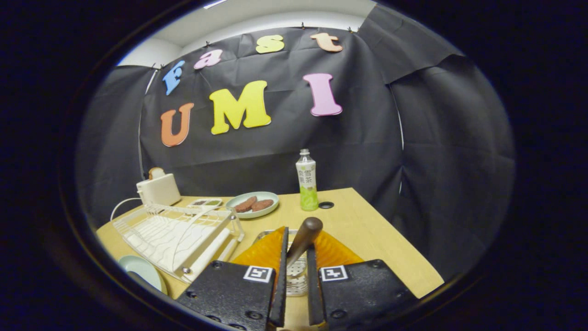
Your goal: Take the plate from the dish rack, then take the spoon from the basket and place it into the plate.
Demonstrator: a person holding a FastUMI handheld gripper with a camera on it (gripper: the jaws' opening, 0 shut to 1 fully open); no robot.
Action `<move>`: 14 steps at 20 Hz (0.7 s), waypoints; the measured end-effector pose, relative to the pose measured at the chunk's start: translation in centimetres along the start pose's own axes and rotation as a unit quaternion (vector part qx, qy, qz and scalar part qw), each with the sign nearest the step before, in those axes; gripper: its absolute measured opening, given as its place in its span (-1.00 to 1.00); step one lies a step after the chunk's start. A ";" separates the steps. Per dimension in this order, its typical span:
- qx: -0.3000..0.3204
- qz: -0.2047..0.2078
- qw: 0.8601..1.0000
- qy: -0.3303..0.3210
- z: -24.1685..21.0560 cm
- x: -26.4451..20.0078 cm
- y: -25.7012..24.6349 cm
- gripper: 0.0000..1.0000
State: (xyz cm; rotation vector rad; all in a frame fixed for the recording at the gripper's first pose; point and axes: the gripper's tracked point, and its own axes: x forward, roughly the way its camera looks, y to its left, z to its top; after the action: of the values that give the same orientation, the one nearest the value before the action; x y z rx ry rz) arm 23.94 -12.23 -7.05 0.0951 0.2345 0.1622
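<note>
My gripper [297, 250] is shut on the spoon [304, 236]; its dark brown handle sticks up and slightly right from between the fingers. The spoon's bowl is hidden. Below the fingers lies the metal mesh basket [296, 276], on the wooden table. The white wire dish rack [177, 230] stands to the left of the fingers. A pale green plate [140, 271] lies on the table at the rack's near left corner, apart from the gripper, and the part I can see holds nothing.
Beyond the fingers a second plate [252, 203] holds two brown patties. A green bottle [307, 181] stands upright beside it, near a round hole [326, 205] in the table. A white toaster [158, 189] sits behind the rack. The table's right edge runs close by.
</note>
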 end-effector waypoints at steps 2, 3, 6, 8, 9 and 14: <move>-0.001 0.004 1.000 0.003 0.3 0.0 1.0 -0.68; -0.009 0.001 1.000 0.005 0.5 0.0 1.3 -0.77; -0.030 -0.011 0.999 0.003 1.3 -0.2 1.4 -0.83; -0.035 -0.023 0.999 -0.006 2.8 -0.7 1.0 -0.83; -0.035 -0.030 0.999 -0.011 3.7 -1.0 0.8 -0.83; -0.042 -0.029 0.997 -0.049 7.8 -5.5 3.2 -0.84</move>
State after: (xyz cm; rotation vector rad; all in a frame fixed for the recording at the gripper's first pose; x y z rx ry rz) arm 20.10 -10.60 2.11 0.0117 0.1316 0.1094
